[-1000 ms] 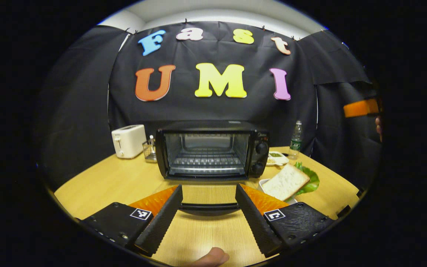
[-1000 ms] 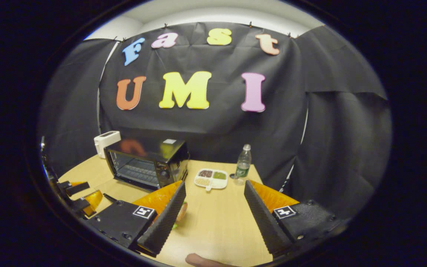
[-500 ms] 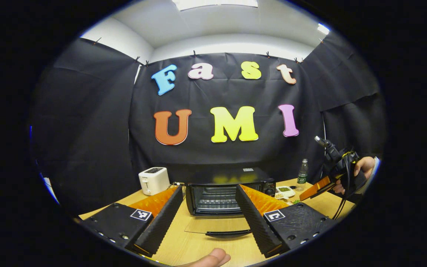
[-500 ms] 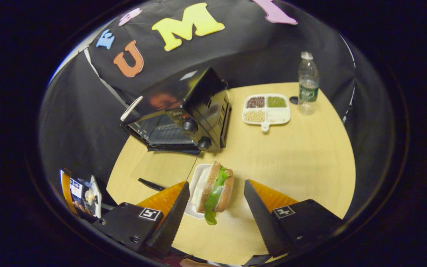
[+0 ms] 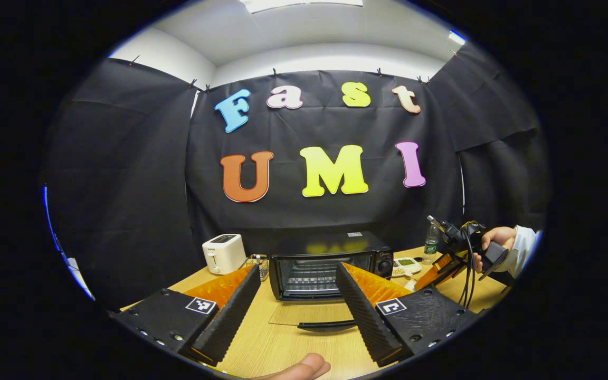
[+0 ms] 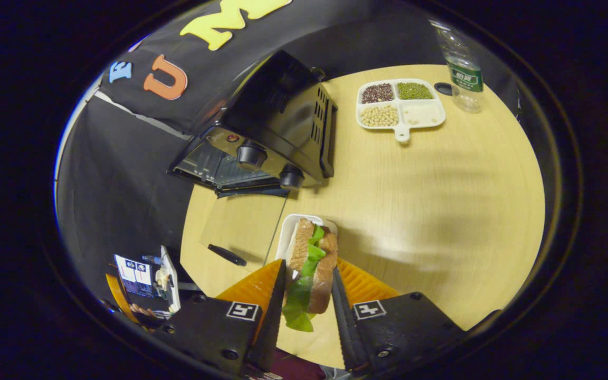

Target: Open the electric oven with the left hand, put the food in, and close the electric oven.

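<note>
On the round light wooden table (image 6: 441,174) stood the black electric oven (image 6: 277,121), and its glass door (image 6: 240,224) lay folded down flat in front of it, so the wire rack inside was visible. Just before the open door was a small white rectangular dish (image 6: 289,232), and over it the right gripper (image 6: 306,295) had its two black ribbed fingers drawn close on both sides of the sandwich of brown bread with green lettuce (image 6: 312,264), gripping it. The left gripper (image 5: 297,303) was held back from the oven with its fingers spread wide and nothing between them. In the left gripper view a hand (image 5: 494,240) with a white sleeve held the other gripper at the right side. Behind the oven were a white toaster (image 5: 224,253), a white divided tray with beans (image 6: 400,104) and a clear plastic water bottle (image 6: 459,68).
</note>
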Demonstrator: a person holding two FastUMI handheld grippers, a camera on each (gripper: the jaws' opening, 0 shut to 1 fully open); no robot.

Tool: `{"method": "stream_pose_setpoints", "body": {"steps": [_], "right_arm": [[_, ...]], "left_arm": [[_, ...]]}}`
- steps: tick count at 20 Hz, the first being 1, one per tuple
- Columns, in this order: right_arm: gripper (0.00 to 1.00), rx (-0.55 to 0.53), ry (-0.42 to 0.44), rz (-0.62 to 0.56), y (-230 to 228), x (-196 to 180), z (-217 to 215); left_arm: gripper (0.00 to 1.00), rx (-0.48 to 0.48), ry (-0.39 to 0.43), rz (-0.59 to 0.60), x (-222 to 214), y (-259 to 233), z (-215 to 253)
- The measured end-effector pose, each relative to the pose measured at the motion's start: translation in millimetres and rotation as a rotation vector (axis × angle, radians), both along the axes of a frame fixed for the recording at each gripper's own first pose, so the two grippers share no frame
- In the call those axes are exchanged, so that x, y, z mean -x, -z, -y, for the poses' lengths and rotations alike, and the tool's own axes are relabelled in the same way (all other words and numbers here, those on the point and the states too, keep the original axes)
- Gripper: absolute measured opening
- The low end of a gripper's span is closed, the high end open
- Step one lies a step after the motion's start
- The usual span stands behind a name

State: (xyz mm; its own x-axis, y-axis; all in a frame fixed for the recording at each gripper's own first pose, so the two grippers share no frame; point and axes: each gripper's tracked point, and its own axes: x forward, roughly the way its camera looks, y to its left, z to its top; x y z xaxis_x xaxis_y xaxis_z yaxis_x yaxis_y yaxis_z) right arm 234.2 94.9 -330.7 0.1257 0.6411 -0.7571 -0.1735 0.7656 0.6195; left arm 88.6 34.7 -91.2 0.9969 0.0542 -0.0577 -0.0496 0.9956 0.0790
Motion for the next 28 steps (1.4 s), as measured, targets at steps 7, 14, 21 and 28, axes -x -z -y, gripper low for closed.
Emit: {"method": "stream_pose_setpoints", "body": {"steps": [7,14,21,28], "right_arm": [[0.36,0.018,0.081,0.084,-32,21,20],[0.36,-0.14,0.253,0.138,-66,52,-19],[0.36,-0.344,0.385,0.126,-70,53,-113],[0.36,-0.503,0.666,0.204,-52,-13,-194]], "left_arm": [[0.97,0.022,0.032,0.021,22,-5,3],[0.97,0.079,0.04,0.022,43,-1,-17],[0.97,0.108,0.024,-0.008,44,15,-56],[0.94,0.079,-0.005,-0.007,38,25,-91]]}}
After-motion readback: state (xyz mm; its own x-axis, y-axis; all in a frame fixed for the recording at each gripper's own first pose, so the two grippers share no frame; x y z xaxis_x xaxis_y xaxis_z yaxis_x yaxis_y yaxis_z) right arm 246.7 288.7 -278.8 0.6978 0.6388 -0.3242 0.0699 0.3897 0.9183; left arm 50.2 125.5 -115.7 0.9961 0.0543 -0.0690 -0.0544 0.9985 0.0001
